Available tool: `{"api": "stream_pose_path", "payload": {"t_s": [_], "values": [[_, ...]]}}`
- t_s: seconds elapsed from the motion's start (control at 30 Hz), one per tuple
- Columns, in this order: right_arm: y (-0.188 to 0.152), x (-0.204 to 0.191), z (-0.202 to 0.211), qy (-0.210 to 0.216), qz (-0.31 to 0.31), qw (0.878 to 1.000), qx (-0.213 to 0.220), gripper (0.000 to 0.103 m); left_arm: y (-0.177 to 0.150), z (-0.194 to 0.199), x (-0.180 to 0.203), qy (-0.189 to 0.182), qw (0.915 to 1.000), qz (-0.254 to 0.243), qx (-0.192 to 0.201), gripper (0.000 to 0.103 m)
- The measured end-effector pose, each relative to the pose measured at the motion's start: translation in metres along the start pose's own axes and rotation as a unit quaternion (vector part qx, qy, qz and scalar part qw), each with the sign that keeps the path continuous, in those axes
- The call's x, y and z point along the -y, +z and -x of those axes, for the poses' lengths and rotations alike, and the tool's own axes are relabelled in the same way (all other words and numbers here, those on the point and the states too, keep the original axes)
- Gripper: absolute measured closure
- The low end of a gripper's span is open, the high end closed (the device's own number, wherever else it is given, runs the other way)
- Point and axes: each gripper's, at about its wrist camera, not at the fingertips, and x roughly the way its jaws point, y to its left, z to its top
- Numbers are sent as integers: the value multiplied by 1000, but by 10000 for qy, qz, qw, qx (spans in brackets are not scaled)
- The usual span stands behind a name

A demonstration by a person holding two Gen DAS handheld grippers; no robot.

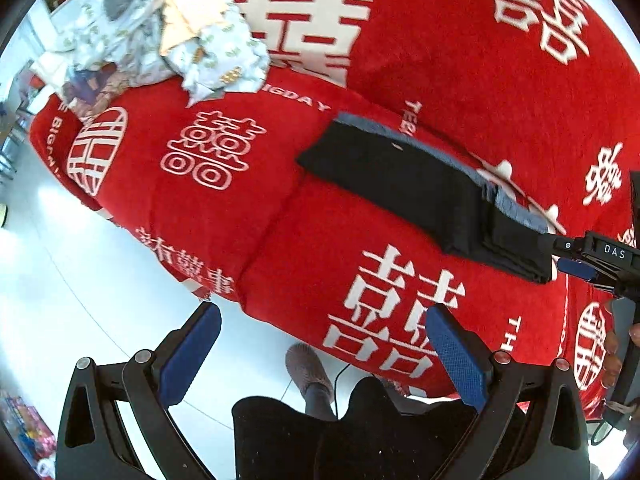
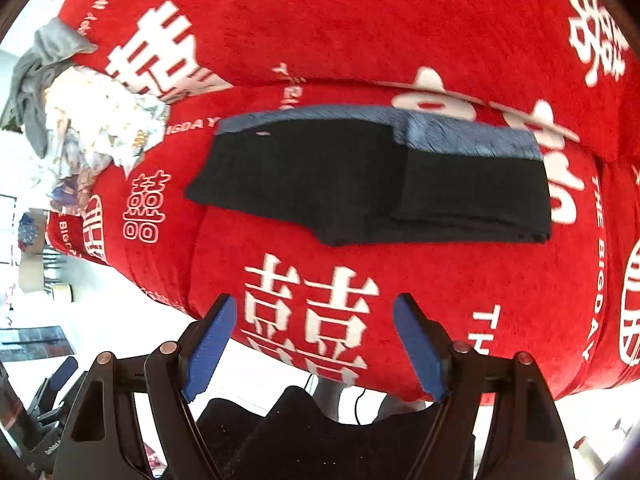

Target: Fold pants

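Note:
The pants point(image 2: 360, 184) are black with a blue-grey inner edge. They lie folded into a flat rectangle on the red sofa cover, with the right part doubled over. They also show in the left wrist view point(image 1: 420, 188). My left gripper point(image 1: 320, 320) is open and empty, held above the sofa's front edge, short of the pants. My right gripper point(image 2: 312, 312) is open and empty, in front of the pants and apart from them. In the left wrist view the right gripper point(image 1: 576, 260) sits at the right end of the pants.
A red sofa cover point(image 2: 440, 40) with white characters covers the seat and backrest. A heap of pale patterned and grey clothes point(image 1: 152, 36) lies at the sofa's far left; it also shows in the right wrist view point(image 2: 80, 120). White floor point(image 1: 80, 272) and a slippered foot point(image 1: 308, 368) lie below.

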Motion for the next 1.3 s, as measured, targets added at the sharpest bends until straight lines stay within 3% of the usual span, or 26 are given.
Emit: {"api": "stream_pose_path", "payload": {"t_s": [0.2,0.43,1.3], "values": [[11,-23,15,25,-25,9998,171,20,2,16,-28,111,9997,202,125,1],[16,-35,20,16,152,9999,78,20,0,13,-36,78,9980,617,60,1],[22,-34,24,28,244,9997,13,20,18,17,-16,90,9988,456,162,1]]}}
